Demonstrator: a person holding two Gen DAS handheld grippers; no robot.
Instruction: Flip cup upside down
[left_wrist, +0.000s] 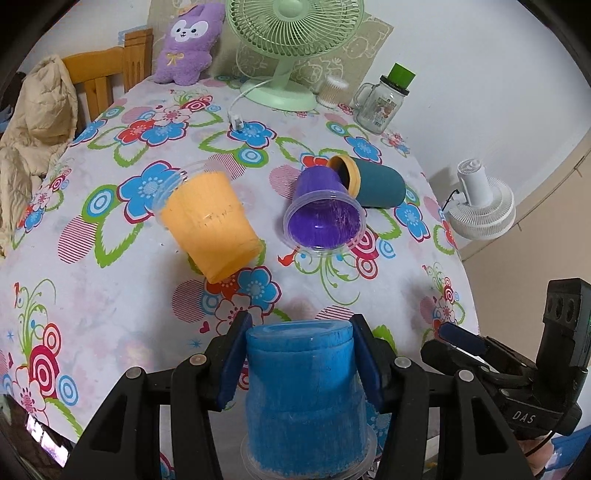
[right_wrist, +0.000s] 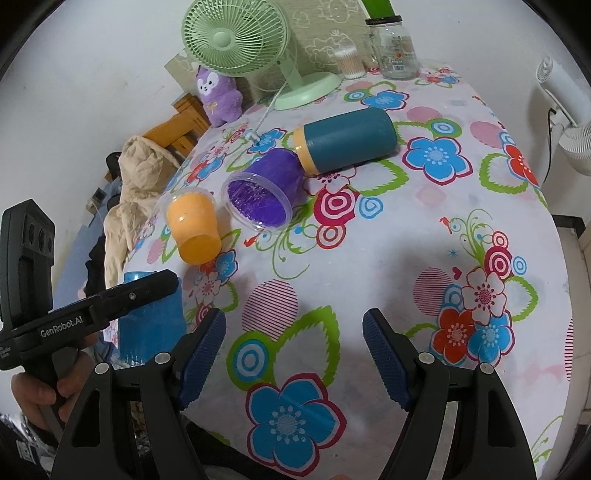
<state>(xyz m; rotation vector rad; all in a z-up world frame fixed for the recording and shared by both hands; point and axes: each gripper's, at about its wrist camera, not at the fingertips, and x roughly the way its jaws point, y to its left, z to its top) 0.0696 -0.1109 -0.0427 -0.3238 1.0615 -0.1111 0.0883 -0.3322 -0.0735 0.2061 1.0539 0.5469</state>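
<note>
My left gripper (left_wrist: 299, 334) is shut on a blue cup (left_wrist: 304, 398), which stands upside down with its clear rim on the table near the front edge; the cup also shows in the right wrist view (right_wrist: 151, 325). An orange cup (left_wrist: 210, 225) lies on its side at centre left. A purple cup (left_wrist: 321, 210) lies on its side with its mouth facing me, touching a teal cup with a yellow rim (left_wrist: 373, 181) that also lies on its side. My right gripper (right_wrist: 293, 339) is open and empty above the flowered tablecloth (right_wrist: 406, 240).
A green desk fan (left_wrist: 291, 48), a purple plush toy (left_wrist: 188, 44), a cotton-swab jar (left_wrist: 330, 90) and a glass mug jar with a green lid (left_wrist: 384, 99) stand at the table's back. A white fan (left_wrist: 480, 203) stands off the right edge. A wooden chair with a beige jacket (left_wrist: 33, 122) is at left.
</note>
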